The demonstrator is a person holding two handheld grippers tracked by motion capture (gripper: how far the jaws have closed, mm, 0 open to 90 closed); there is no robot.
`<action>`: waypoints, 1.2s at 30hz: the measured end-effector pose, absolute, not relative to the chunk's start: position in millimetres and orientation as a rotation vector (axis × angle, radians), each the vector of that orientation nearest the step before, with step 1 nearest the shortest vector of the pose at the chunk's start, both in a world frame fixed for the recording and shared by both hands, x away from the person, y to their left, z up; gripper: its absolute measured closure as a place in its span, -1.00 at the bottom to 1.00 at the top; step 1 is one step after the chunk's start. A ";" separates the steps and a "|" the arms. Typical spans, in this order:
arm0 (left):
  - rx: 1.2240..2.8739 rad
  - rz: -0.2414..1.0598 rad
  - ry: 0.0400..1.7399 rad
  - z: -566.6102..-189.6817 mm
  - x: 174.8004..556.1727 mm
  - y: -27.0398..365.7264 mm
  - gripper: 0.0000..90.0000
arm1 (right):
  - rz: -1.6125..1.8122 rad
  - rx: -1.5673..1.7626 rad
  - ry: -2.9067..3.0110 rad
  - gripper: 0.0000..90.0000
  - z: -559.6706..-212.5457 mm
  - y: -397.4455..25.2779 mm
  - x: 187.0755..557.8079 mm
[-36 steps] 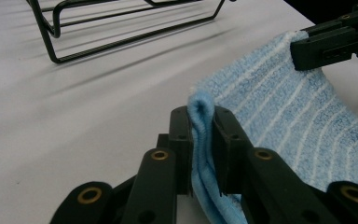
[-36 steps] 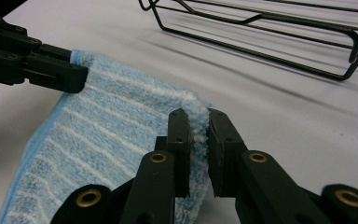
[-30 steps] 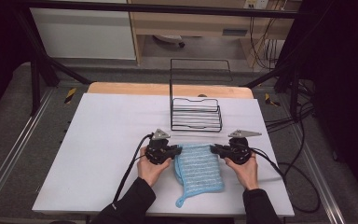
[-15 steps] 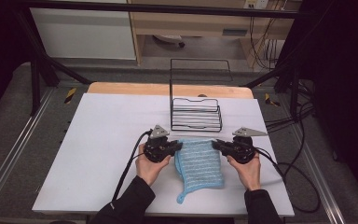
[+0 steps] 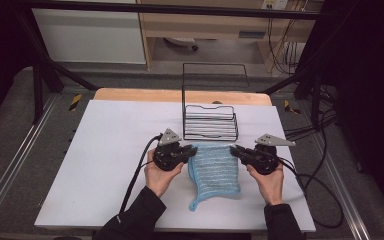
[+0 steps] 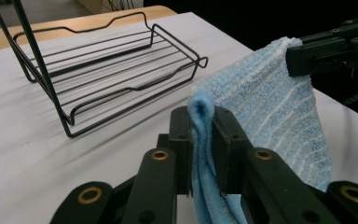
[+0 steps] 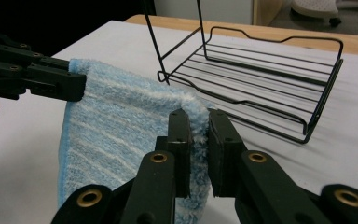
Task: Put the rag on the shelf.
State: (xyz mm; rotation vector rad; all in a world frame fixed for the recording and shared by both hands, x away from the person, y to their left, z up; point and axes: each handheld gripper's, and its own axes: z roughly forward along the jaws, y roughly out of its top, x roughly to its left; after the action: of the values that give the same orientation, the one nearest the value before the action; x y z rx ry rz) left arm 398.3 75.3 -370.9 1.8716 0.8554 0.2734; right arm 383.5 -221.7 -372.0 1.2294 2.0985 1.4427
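A: High view first. Where do we find the blue towel (image 5: 214, 170) relative to the two grippers?

B: We see it spread between them on the white table (image 5: 105, 150). The left gripper (image 5: 192, 151) meets the towel's upper left corner, the right gripper (image 5: 234, 150) its upper right corner. The top edge runs between the two corners, just in front of the black wire rack (image 5: 211, 125). The lower part tapers toward the person and lies on the table.

A: Left gripper view. State of the jaws?

B: We see the left gripper (image 6: 200, 140) clamped on a fold of the towel (image 6: 270, 116); the cloth stands up between the two black jaws and hangs below them. Farther off (upper right of this view) the right gripper (image 6: 293, 58) pinches the opposite corner. The towel slopes down from there. The rack (image 6: 112, 65) stands on the table beyond, apart from the towel.

A: Right gripper view?

B: We see the right gripper (image 7: 198, 140) closed on the towel's fluffy corner, with the towel (image 7: 116, 135) extending left toward the left gripper (image 7: 77, 86), which grips the far corner. The rack (image 7: 261, 84) sits just behind the held corner; we cannot tell whether cloth and wire touch.
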 end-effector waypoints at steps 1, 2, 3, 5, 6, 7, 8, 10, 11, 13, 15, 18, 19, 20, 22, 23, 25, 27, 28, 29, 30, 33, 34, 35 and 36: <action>1.869 0.276 0.850 -368.6 397.9 75.4 0.75 | 1.444 1.225 2.092 0.81 -370.3 -221.7 382.8; 1.868 0.279 0.844 -366.2 397.5 75.5 0.75 | 1.447 1.224 2.085 0.81 -368.5 -221.7 381.9; 1.863 0.283 0.839 -364.1 397.1 75.4 0.75 | 1.448 1.218 2.078 0.81 -366.8 -221.9 381.3; 1.859 0.292 0.829 -360.0 396.4 75.2 0.75 | 1.458 1.212 2.057 0.81 -363.6 -221.8 379.5; 1.858 0.296 0.824 -357.9 396.1 75.0 0.75 | 1.460 1.205 2.050 0.81 -362.0 -222.1 378.6; 1.856 0.303 0.819 -355.9 395.8 75.0 0.75 | 1.462 1.199 2.039 0.81 -360.4 -222.0 377.9; 1.855 0.307 0.814 -353.6 395.7 75.0 0.75 | 1.468 1.194 2.030 0.82 -358.6 -222.0 376.8; 1.844 0.315 0.806 -348.9 395.3 75.0 0.76 | 1.476 1.183 2.009 0.82 -354.5 -222.1 375.0; 1.840 0.320 0.802 -346.3 395.3 74.9 0.75 | 1.483 1.177 1.998 0.82 -352.3 -222.2 374.0; 1.831 0.334 0.791 -340.3 395.5 74.6 0.76 | 1.489 1.165 1.974 0.82 -347.5 -222.0 372.2; 1.823 0.343 0.784 -335.5 395.7 74.5 0.76 | 1.495 1.154 1.950 0.82 -342.7 -221.3 370.5; 1.807 0.358 0.773 -327.7 396.4 75.8 0.76 | 1.516 1.144 1.922 0.82 -336.1 -220.8 368.5; 1.801 0.361 0.769 -325.2 396.5 76.1 0.76 | 1.523 1.140 1.911 0.82 -334.3 -220.6 368.2; 1.798 0.366 0.767 -322.7 396.8 76.3 0.76 | 1.526 1.137 1.904 0.82 -332.5 -220.3 367.9; 1.789 0.379 0.760 -317.8 396.9 76.5 0.76 | 1.531 1.128 1.888 0.82 -329.4 -219.4 367.3; 1.787 0.385 0.757 -315.3 396.9 76.8 0.76 | 1.532 1.124 1.876 0.82 -327.9 -218.6 367.1; 1.777 0.398 0.751 -310.7 397.2 77.4 0.76 | 1.540 1.117 1.857 0.82 -324.6 -217.5 366.6; 1.764 0.404 0.749 -306.8 397.6 77.8 0.76 | 1.547 1.110 1.835 0.82 -321.3 -216.4 366.2; 1.761 0.409 0.747 -304.9 397.7 78.1 0.76 | 1.554 1.108 1.826 0.82 -319.6 -215.8 366.2; 1.753 0.411 0.745 -303.2 397.9 78.4 0.76 | 1.558 1.102 1.819 0.82 -317.9 -215.4 366.2; 1.748 0.413 0.742 -301.6 398.0 78.9 0.76 | 1.562 1.100 1.809 0.82 -316.3 -215.0 366.0; 1.729 0.423 0.732 -297.1 398.3 79.6 0.76 | 1.578 1.090 1.780 0.83 -312.5 -214.3 366.3; 1.724 0.427 0.730 -295.4 398.5 80.1 0.76 | 1.579 1.084 1.771 0.83 -311.2 -213.9 366.5; 1.719 0.430 0.729 -294.5 398.7 80.2 0.76 | 1.581 1.078 1.761 0.83 -309.4 -213.2 366.4; 1.713 0.434 0.729 -293.4 399.2 80.4 0.76 | 1.580 1.075 1.754 0.83 -308.3 -212.7 366.5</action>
State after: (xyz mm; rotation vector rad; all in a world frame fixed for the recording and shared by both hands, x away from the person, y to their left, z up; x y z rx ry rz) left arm 399.2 80.4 -293.4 1.7126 0.7287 0.4343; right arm 366.5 -212.7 -308.3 1.0748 1.7544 1.5804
